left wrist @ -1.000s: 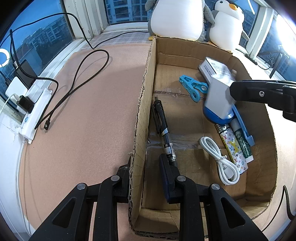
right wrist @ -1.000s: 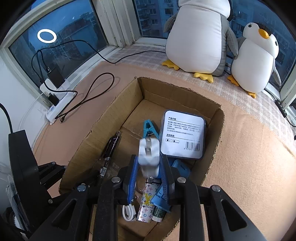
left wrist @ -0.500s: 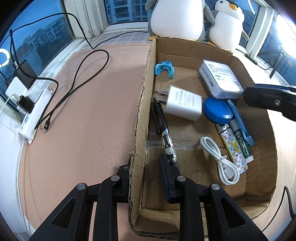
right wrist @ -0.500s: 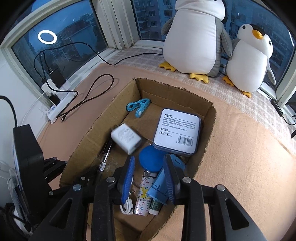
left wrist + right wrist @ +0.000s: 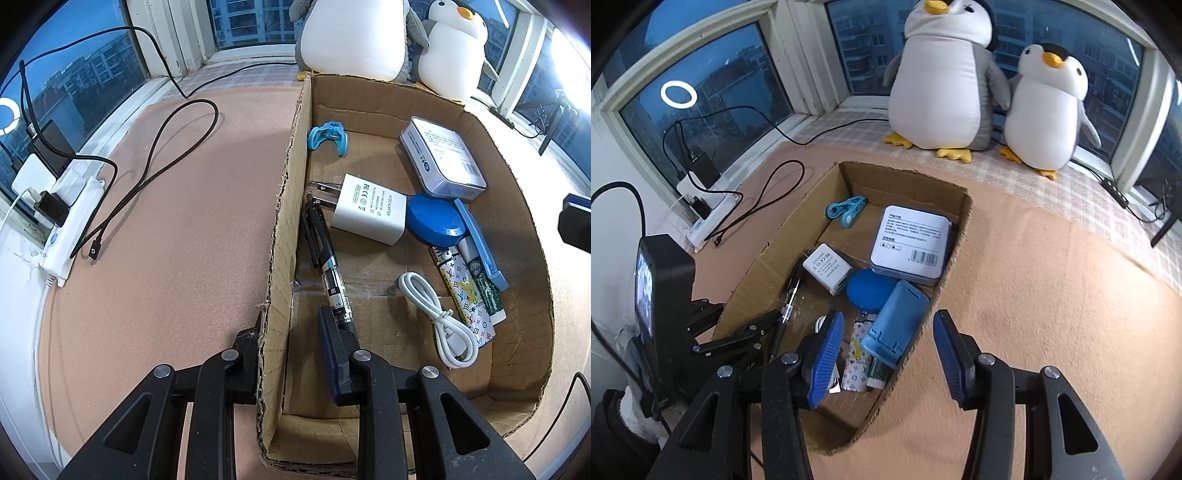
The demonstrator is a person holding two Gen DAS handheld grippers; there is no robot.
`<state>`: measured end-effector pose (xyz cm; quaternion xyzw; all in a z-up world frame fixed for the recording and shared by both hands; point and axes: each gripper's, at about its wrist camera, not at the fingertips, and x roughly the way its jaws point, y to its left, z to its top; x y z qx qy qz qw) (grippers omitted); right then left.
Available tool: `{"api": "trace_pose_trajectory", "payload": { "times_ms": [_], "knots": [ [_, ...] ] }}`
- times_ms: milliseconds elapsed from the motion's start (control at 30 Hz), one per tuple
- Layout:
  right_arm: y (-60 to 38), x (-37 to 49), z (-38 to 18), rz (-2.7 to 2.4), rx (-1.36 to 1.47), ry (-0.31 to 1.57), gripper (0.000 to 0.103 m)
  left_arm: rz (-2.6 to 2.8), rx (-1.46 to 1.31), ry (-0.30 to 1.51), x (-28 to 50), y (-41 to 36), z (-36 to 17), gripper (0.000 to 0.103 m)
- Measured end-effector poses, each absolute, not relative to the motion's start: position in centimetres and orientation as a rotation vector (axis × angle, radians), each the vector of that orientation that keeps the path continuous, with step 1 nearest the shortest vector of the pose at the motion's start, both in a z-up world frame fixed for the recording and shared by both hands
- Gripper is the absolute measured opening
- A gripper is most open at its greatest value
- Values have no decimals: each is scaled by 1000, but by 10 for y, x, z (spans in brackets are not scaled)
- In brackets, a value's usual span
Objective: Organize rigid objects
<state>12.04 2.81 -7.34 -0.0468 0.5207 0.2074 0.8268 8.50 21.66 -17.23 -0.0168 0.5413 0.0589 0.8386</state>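
The right gripper [image 5: 888, 350] has drawn back from the cardboard box [image 5: 284, 221], its tongs now wide apart and empty over the box's right wall. The white charger [image 5: 367, 214] it carried lies flat on the box floor, touching the blue disc [image 5: 434, 221] and just beside the black pen [image 5: 325, 258]. The left gripper [image 5: 291, 354] straddles the box's left wall, one finger each side; whether it pinches the cardboard, I cannot tell.

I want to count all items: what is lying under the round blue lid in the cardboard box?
The round blue lid overlaps the top ends of the patterned lighter and the green tube. Anything else beneath it is covered.
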Motion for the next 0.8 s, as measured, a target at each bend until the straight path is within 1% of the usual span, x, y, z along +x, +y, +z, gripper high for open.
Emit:
{"api": "trace_pose_trajectory", "payload": {
  "times_ms": [300, 533, 800],
  "knots": [
    [15, 100, -79, 401, -74, 1110, 47, 126, -31, 1144, 85, 217, -172, 25],
    [1, 92, -71, 383, -47, 1096, 47, 128, -20, 1142, 84, 216, -169, 26],
    [-6, 89, -64, 373, -39, 1080, 48, 137, 7, 1108, 78, 212, -154, 26]
  ]
}}
